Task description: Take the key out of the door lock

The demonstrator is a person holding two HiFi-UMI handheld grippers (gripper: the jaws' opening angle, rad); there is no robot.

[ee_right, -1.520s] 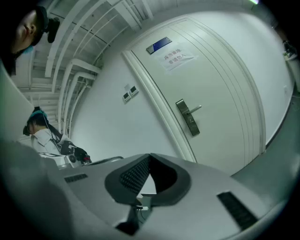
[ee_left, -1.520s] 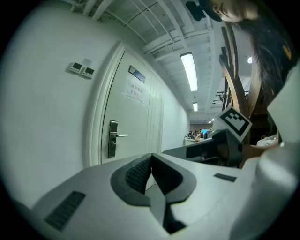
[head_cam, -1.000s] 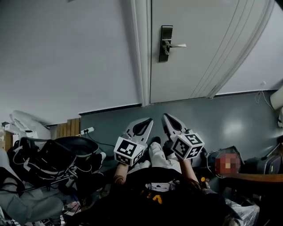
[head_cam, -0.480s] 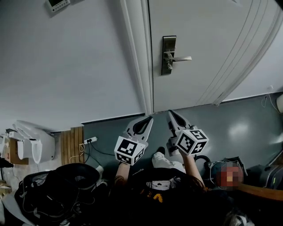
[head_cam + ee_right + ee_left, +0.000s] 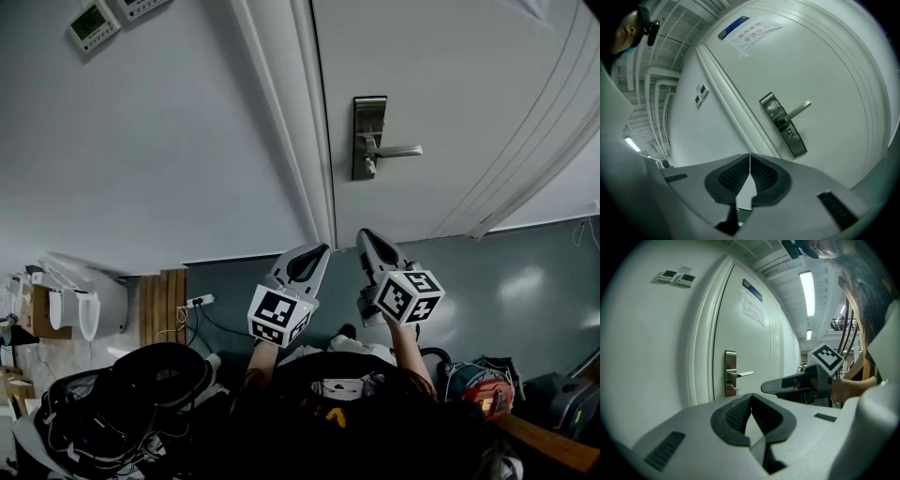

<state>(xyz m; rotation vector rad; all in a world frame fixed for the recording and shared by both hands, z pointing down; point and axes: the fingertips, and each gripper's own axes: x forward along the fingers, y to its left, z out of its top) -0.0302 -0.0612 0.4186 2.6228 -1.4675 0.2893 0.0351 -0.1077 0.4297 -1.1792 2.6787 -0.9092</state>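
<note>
Left gripper (image 5: 322, 250) and right gripper (image 5: 364, 235) are both clenched on nothing, with the silver lever-handled door lock (image 5: 368, 138) well ahead of them.

Left gripper (image 5: 322, 249) and right gripper (image 5: 366, 234) are both pale grey pointy shells with black ribbed pads (image 5: 736, 416) inside, each with a white cube (image 5: 278, 315) covered in black square markers, and the person's got a black top (image 5: 384, 427) with a small yellow print (image 5: 334, 418).

key (image 5: 733, 387) in lock plate (image 5: 731, 362) too small to make out; door (image 5: 450, 94) cut off at head view's top edge; notice (image 5: 753, 310) print blurred.
</note>
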